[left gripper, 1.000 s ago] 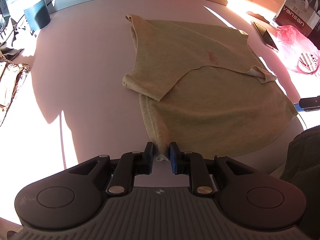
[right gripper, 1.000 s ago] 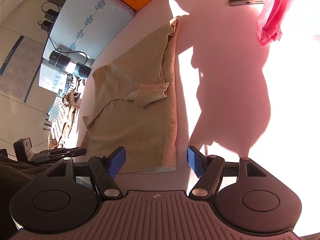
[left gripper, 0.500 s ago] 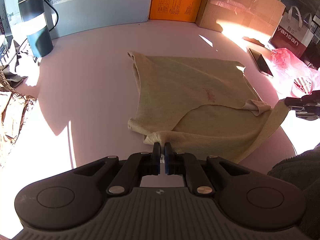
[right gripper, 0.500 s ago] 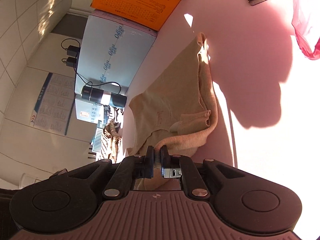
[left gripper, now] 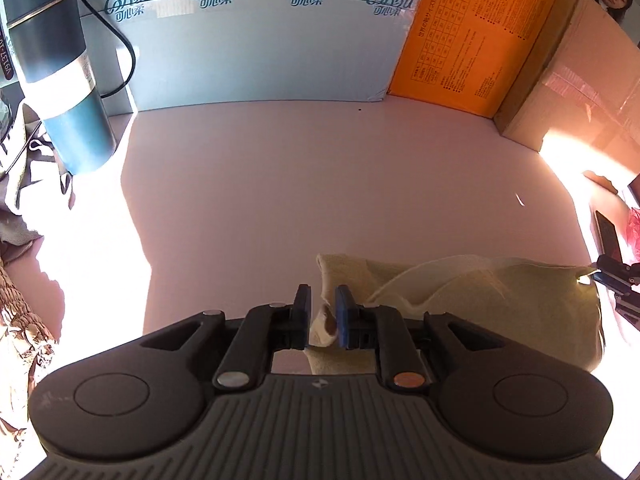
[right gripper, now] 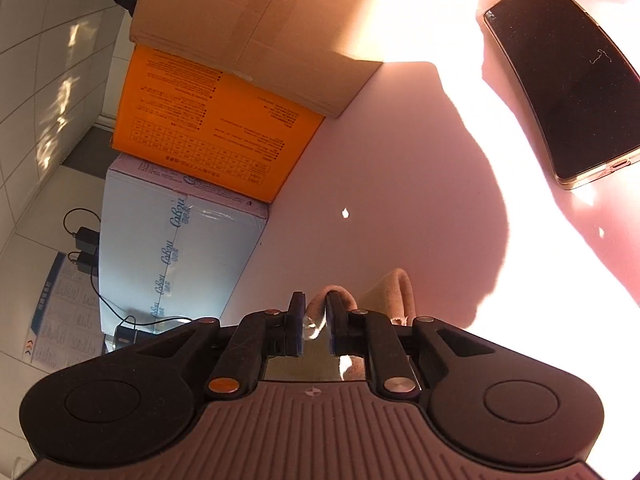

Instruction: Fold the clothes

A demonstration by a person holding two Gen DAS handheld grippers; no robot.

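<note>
- We see the beige shirt [left gripper: 480, 292], a soft, slightly nubbly knit, lying bunched in rounded folds on the smooth pale pink table [left gripper: 320, 180]; it spreads from the left gripper toward the right edge of the left wrist view, on the table's near side, well apart from the boxes at the back.
- The left gripper [left gripper: 322, 312] has blue pads [left gripper: 343, 316] on black jointed fingers; a small gap shows between the pads, and a crumpled corner of the shirt sits in that gap, so the pads appear pinched on cloth.
- The right gripper [right gripper: 313, 325] holds a thick rolled edge of the shirt [right gripper: 384, 292] between its nearly closed pads; the fabric humps up just beyond them, warm tan in the sun.
- Behind the shirt, along the table's far edge, stand a glossy pale blue box [left gripper: 256, 40] with teal script, a matte orange box [left gripper: 472, 36] printed with a grid, and a taped brown cardboard box [left gripper: 572, 76]; their contents are hidden.
- To the shirt's right lies a flat black phone [right gripper: 560, 80] with rounded corners, face up on the table.
- Far left of the shirt stands a cylindrical teal and steel flask [left gripper: 56, 68]; whether it holds anything we cannot tell.
</note>
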